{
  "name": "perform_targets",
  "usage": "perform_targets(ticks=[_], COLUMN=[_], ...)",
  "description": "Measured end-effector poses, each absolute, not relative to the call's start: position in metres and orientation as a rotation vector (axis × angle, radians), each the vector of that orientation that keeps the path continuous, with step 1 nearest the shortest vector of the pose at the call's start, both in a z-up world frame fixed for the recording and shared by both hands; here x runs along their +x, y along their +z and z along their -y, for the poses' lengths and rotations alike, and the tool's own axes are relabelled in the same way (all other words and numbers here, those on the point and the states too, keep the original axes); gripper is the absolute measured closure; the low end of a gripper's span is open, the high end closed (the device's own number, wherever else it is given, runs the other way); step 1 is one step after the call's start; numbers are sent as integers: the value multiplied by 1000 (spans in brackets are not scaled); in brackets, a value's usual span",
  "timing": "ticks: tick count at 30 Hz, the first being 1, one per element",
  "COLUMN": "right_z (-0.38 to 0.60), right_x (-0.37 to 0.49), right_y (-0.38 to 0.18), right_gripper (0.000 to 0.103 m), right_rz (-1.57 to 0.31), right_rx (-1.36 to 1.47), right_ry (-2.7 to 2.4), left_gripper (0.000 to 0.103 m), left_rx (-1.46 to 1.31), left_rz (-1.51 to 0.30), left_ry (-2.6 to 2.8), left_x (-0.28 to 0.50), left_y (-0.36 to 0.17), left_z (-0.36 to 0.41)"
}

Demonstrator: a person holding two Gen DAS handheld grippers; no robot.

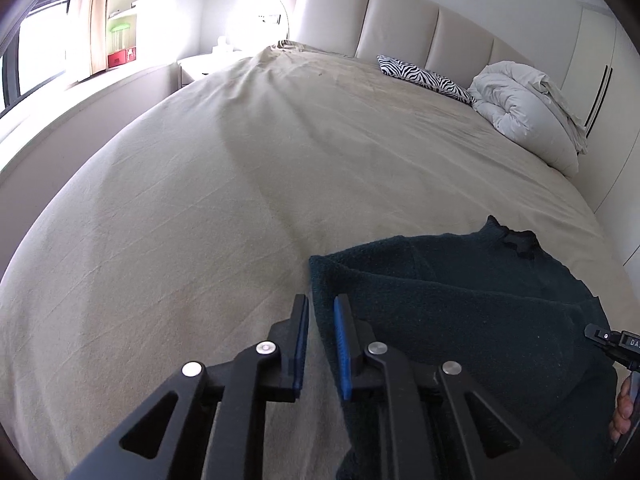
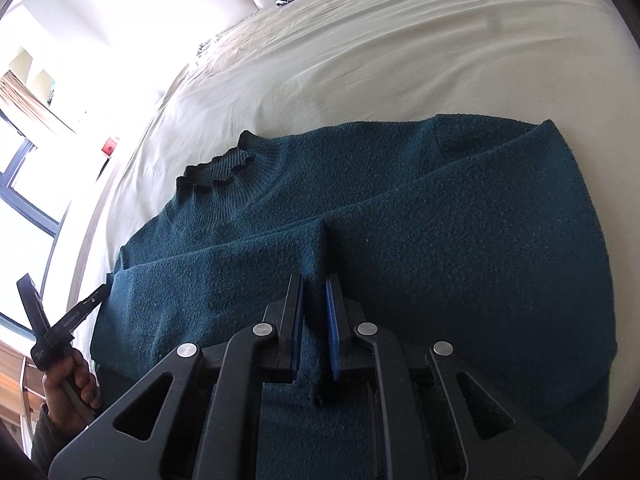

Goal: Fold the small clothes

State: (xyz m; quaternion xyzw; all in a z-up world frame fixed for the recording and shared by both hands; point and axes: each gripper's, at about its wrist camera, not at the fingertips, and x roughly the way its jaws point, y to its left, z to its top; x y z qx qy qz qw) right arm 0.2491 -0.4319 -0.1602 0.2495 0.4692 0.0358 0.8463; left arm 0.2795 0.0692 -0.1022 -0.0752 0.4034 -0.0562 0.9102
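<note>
Plainly, the sweater (image 2: 360, 216) was pinched thinly by the right gripper (image 2: 314, 308) and at its edge by the left gripper (image 1: 322, 332), so slippage was risked if lifted.

A wide bed (image 1: 240, 168) under a beige sheet fills the room, a padded headboard (image 1: 400, 20) at its far edge, with bright window (image 1: 36, 52) light and shelves (image 1: 124, 16) beyond.
</note>
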Motion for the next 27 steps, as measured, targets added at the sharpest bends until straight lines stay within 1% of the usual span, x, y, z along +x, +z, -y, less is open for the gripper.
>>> perform_targets(ticks=[2, 3, 4, 5, 9, 10, 12, 13, 15, 16, 17, 19, 23, 26, 27], right_z=[430, 427, 425, 421, 406, 406, 406, 407, 416, 420, 422, 425, 430, 434, 436], right_x=[241, 237, 232, 230, 226, 225, 220, 220, 219, 219, 219, 216, 214, 212, 209], right_y=[-151, -146, -143, -140, -145, -148, -149, -150, -151, -152, -153, -154, -161, -160, -157], right_gripper=[74, 71, 59, 51, 52, 55, 72, 82, 89, 95, 100, 103, 103, 103, 103], right_rz=[-982, -972, -966, -965, -1022, -1034, -1030, -1038, -1041, -1042, -1041, -1040, -1031, -1017, -1009], right_rx=[532, 534, 530, 524, 440, 433, 398, 380, 412, 421, 418, 404, 427, 448, 468], right_ry=[90, 98, 99, 96, 63, 64, 45, 24, 24, 21, 12, -20, -26, -14, -11], left_gripper=[75, 75, 73, 73, 73, 73, 74, 77, 80, 95, 100, 100, 100, 100, 98], left_rx=[-134, -126, -110, -80, -13, -7, 10, 9, 26, 47, 66, 41, 70, 31, 6], left_rz=[-831, -836, -842, -851, -903, -905, -904, -907, -900, -897, -914, -908, -898, -869, -859], left_ry=[-123, -129, -128, -119, -91, -88, -79, -78, -69, -48, -21, -33, -20, -33, -34], left_x=[260, 252, 246, 241, 234, 235, 235, 236, 235, 234, 233, 231, 229, 223, 219], left_y=[-96, -95, -96, -99, -120, -124, -129, -130, -133, -135, -140, -143, -142, -133, -127], left_z=[-65, -63, -60, -56, -49, -50, -50, -51, -50, -50, -51, -56, -52, -59, -63])
